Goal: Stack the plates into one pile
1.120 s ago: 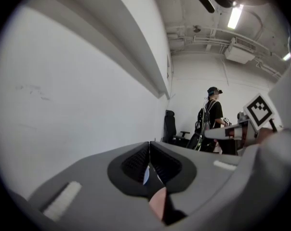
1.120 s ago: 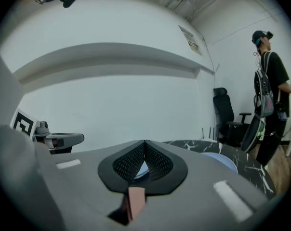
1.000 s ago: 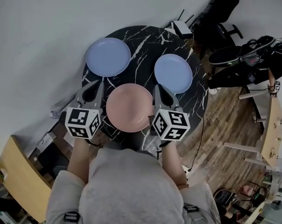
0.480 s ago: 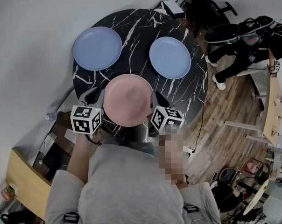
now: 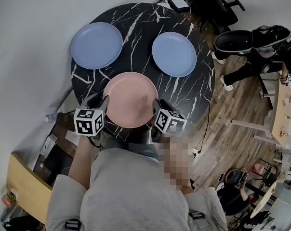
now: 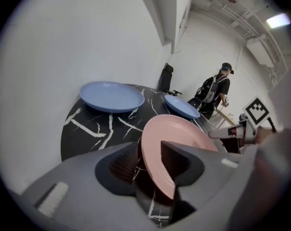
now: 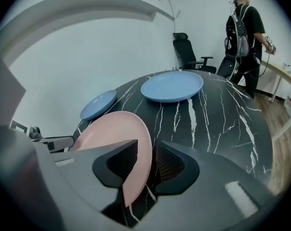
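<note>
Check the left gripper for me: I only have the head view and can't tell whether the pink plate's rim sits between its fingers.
Observer: It does. In the left gripper view, the fingers of the left gripper have just been opening. The rim of the pink plate stands between them, with a dark gap beside it.
Operator: And the other side?
Observer: In the right gripper view, the fingers of the right gripper are apart too. They straddle the opposite rim of the same plate.
</note>
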Available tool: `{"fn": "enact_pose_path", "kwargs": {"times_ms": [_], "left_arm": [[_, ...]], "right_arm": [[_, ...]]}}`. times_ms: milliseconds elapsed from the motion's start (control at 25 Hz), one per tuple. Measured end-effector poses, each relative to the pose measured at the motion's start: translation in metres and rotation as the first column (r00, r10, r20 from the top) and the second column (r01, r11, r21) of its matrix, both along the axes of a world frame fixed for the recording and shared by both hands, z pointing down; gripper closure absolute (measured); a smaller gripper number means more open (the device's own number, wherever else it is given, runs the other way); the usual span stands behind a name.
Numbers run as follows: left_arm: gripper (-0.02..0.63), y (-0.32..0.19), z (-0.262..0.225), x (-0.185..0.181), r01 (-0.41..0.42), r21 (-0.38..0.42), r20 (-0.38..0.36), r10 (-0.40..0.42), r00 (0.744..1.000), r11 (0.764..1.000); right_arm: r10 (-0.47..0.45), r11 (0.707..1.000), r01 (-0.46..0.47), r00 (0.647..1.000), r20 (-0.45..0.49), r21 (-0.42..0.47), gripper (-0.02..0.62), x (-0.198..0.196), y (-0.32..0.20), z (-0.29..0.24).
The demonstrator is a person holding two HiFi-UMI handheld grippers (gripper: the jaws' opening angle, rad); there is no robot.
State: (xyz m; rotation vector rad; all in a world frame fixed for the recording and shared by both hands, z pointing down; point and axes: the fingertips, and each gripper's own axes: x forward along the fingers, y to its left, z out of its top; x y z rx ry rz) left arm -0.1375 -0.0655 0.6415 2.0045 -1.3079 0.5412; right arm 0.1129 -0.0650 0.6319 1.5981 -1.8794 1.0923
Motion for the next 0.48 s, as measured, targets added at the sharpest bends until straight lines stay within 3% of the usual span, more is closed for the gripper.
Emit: {"fn": "enact_pose_path", "kwargs": {"times_ms": [240,360,480], "left_arm": [[0.405,0.013,0.023,0.009,0.018,-0.080,0.012,-0.018,1.000,0.997],[0.487,0.013,0.030,0.003,0.096,-0.119,0.035,-0.092,0.995,0.988],[0.512,0.017,0.028,-0.002,0.141,-0.146,0.040,-0.137,0.990,0.979]], "right_arm": [[-0.006,0.997,0.008,1.000,0.024,-0.073,0.500,0.002,0.009,0.025],[-0.026,0.996,0.026,1.000,0.001,-0.084,0.568,0.002,0.009,0.024],[-0.045,0.996,0.047,0.999,0.016,-0.082,0.571,0.001,0.008,0.017]]}}
